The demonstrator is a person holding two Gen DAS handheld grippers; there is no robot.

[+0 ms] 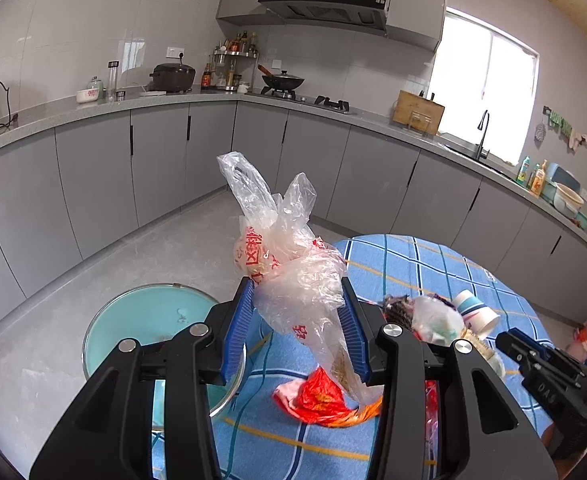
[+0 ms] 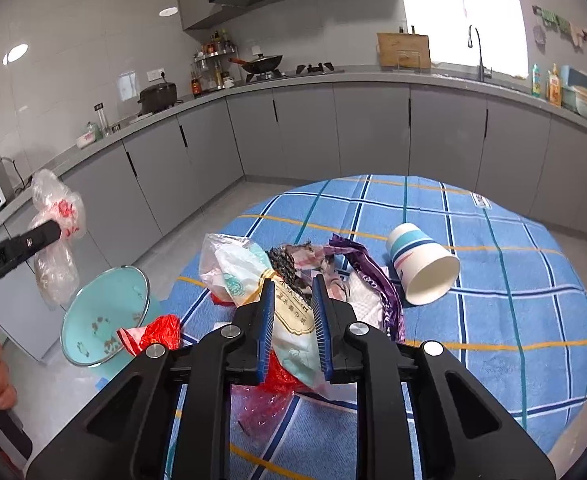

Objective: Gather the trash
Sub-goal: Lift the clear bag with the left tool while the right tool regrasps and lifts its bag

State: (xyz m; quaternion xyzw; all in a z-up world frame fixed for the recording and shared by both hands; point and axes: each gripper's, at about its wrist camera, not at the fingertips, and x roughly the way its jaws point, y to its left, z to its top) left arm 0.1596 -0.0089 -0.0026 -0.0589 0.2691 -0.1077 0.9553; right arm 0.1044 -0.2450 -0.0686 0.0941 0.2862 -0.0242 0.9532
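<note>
1. Two tools are in play: my left tool (image 1: 297,300) pinches a crinkly clear plastic bag (image 1: 289,256) between its ribbed blue pads, lifted off the surface.
2. That bag is thin and wrinkled, with red printed characters I can't read and two loose handle loops poking upward.
3. My right tool (image 2: 293,300) is clamped on a soft tissue pack (image 2: 291,316), cream label with small dark print too fine to read, down among the trash pile.
4. One paper cup (image 2: 421,270) lies tipped on its side on the surface, white with teal and navy bands, well right of the pile.
5. One glossy purple wrapper (image 2: 369,272) is crumpled beside the cup; one red plastic scrap (image 2: 161,334) sits at the surface's edge.
6. The surface wears a blue checked cloth (image 2: 513,280).
7. One round teal bin (image 2: 105,316), metal-rimmed, stands on the floor just left of it.
</note>
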